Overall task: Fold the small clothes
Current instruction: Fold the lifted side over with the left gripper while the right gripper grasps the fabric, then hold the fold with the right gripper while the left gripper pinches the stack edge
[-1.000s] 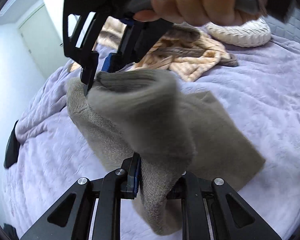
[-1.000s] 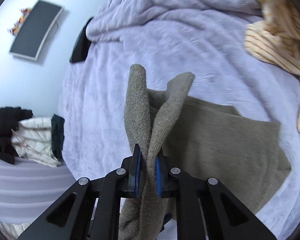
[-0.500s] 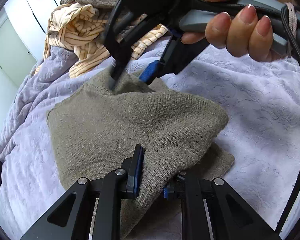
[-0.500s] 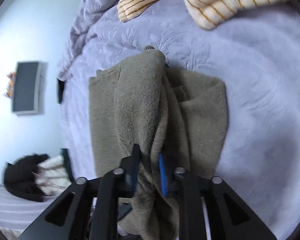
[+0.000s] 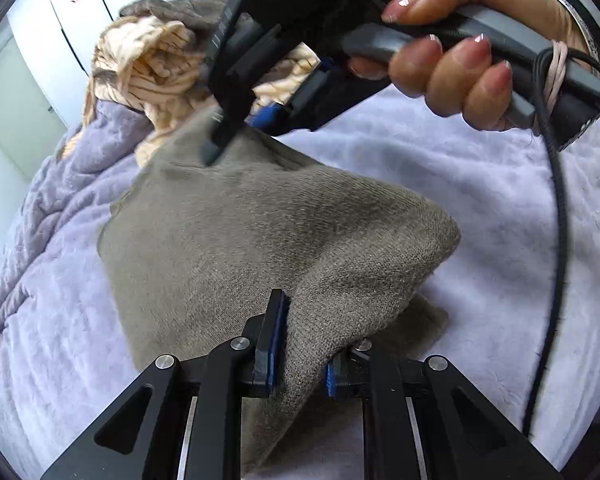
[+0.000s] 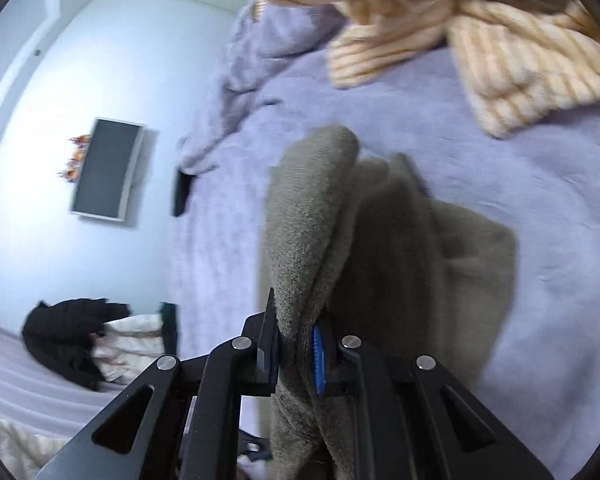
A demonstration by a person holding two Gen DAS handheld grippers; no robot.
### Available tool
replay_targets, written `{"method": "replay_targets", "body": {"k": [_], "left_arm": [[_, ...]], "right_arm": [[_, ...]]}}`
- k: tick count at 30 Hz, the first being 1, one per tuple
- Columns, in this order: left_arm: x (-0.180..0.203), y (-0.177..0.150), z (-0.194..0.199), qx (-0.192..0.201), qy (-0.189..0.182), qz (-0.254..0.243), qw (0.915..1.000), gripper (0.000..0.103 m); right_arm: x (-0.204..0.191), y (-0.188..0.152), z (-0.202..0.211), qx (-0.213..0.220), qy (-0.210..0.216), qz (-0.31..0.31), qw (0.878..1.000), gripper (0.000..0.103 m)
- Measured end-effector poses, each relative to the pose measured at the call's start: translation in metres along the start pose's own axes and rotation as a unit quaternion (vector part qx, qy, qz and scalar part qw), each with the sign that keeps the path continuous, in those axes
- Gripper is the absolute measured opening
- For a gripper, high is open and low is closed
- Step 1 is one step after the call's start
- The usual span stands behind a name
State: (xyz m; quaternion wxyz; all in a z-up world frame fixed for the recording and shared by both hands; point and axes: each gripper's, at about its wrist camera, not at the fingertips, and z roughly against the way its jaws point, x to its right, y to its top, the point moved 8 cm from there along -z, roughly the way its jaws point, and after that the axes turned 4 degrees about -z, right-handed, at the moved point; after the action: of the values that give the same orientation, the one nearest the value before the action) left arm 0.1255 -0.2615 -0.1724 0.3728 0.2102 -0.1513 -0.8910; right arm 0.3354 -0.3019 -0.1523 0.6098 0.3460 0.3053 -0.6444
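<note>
A small grey-brown knit garment (image 5: 260, 240) lies partly folded over itself on a lilac bed cover (image 5: 480, 200). My left gripper (image 5: 300, 344) is shut on its near edge. My right gripper (image 6: 296, 344) is shut on another edge of the garment (image 6: 312, 220); in the left wrist view it shows, held by a hand, with its fingertips (image 5: 216, 148) pressed on the garment's far edge. The folded layer drapes between the two grippers, low over the bottom layer.
A pile of cream-and-orange striped clothes (image 5: 156, 68) with a brown knit piece lies just beyond the garment, also in the right wrist view (image 6: 520, 60). A wall screen (image 6: 104, 168) and dark clothes on a bench (image 6: 68, 332) stand off the bed. White cupboard doors (image 5: 60, 40) are behind.
Both grippers have carried the lifted edge of the garment over and down toward the bed, so the fold has dropped onto the lower layer. Both stay shut on it.
</note>
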Motion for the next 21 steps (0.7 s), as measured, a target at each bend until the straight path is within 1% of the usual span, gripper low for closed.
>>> {"method": "replay_targets", "body": {"k": [2, 3, 4, 7, 8, 9, 10, 11, 12, 13, 14, 15, 18, 21], "left_arm": [[0.011, -0.01, -0.009, -0.017, -0.014, -0.004, 0.9998, 0.018], [0.014, -0.015, -0.011, -0.025, -0.014, -0.007, 0.9996, 0.018], [0.016, -0.019, -0.009, -0.029, -0.011, -0.008, 0.9995, 0.018], [0.01, -0.029, 0.011, -0.023, -0.001, 0.012, 0.9997, 0.018], [0.006, -0.034, 0.019, -0.029, 0.005, 0.021, 0.9993, 0.019], [0.002, -0.04, 0.026, -0.033, 0.013, 0.032, 0.9989, 0.019], [-0.002, -0.046, 0.031, -0.037, 0.022, 0.04, 0.9983, 0.02], [-0.008, -0.054, 0.038, -0.042, 0.034, 0.052, 0.9971, 0.033], [-0.012, -0.061, 0.044, -0.044, 0.047, 0.063, 0.9959, 0.054], [-0.019, -0.07, 0.052, -0.045, 0.068, 0.078, 0.9936, 0.06], [-0.026, -0.079, 0.057, -0.046, 0.081, 0.093, 0.9913, 0.061], [-0.031, -0.087, 0.06, -0.056, 0.085, 0.107, 0.9891, 0.061], [-0.044, -0.111, 0.05, -0.092, 0.081, 0.151, 0.981, 0.061], [-0.052, -0.109, 0.035, -0.088, 0.072, 0.17, 0.9789, 0.061]], "right_arm": [[0.036, -0.006, -0.011, -0.01, -0.059, -0.026, 0.998, 0.014], [0.057, -0.012, -0.019, -0.019, -0.091, -0.038, 0.995, 0.017], [0.071, -0.017, -0.023, -0.02, -0.1, -0.049, 0.994, 0.018], [0.074, -0.019, -0.017, 0.006, -0.071, -0.09, 0.993, 0.03], [0.072, -0.021, -0.014, 0.009, -0.076, -0.092, 0.993, 0.043], [0.07, -0.025, -0.011, 0.005, -0.089, -0.089, 0.992, 0.054], [0.068, -0.028, -0.008, 0.002, -0.092, -0.085, 0.992, 0.056], [0.064, -0.034, -0.004, -0.001, -0.092, -0.08, 0.993, 0.058], [0.06, -0.042, 0.002, -0.001, -0.09, -0.077, 0.993, 0.06], [0.056, -0.049, 0.007, 0.002, -0.086, -0.077, 0.993, 0.062], [0.055, -0.063, 0.017, 0.006, -0.074, -0.084, 0.994, 0.065], [0.053, -0.075, 0.021, 0.008, -0.062, -0.094, 0.994, 0.067], [0.055, -0.109, 0.023, -0.003, -0.044, -0.12, 0.992, 0.067], [0.066, -0.14, 0.016, -0.02, -0.04, -0.143, 0.989, 0.067]]}}
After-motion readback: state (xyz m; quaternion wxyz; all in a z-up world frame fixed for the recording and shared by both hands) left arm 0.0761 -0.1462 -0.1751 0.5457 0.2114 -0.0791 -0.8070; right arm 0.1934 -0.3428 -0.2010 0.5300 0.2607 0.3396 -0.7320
